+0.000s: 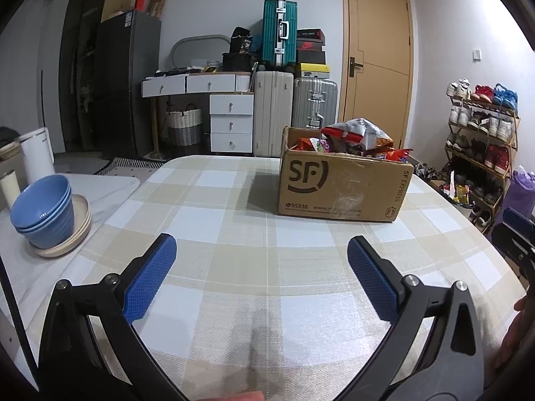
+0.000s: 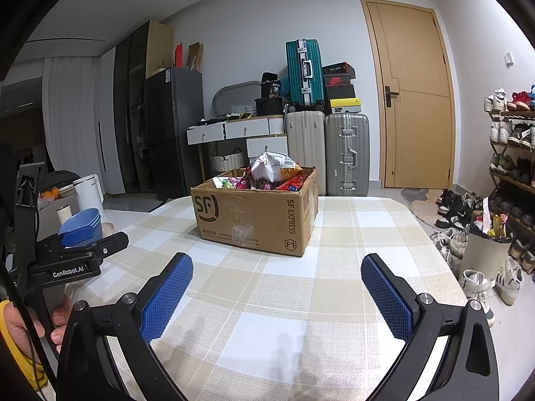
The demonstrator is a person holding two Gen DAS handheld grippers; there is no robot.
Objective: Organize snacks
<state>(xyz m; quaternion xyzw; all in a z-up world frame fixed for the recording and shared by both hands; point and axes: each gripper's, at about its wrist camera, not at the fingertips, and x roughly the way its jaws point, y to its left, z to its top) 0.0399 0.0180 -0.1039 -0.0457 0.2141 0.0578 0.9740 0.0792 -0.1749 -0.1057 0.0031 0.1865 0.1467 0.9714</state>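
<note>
A brown SF Express cardboard box (image 1: pixel 341 183) stands on the checked tablecloth, piled with several snack bags (image 1: pixel 361 135). It also shows in the right wrist view (image 2: pixel 254 214), with its snack bags (image 2: pixel 271 170) heaped above the rim. My left gripper (image 1: pixel 261 250) is open and empty, low over the cloth, well short of the box. My right gripper (image 2: pixel 277 270) is open and empty, also short of the box. The left gripper's body (image 2: pixel 73 254) shows at the left edge of the right wrist view.
Stacked blue bowls (image 1: pixel 45 214) on a beige plate sit at the left on a white counter, beside a white kettle (image 1: pixel 35 157). The checked table (image 1: pixel 234 267) has a curved right edge. A shoe rack (image 2: pixel 515 153) and a bin (image 2: pixel 486 254) stand on the right. Suitcases and a door lie behind.
</note>
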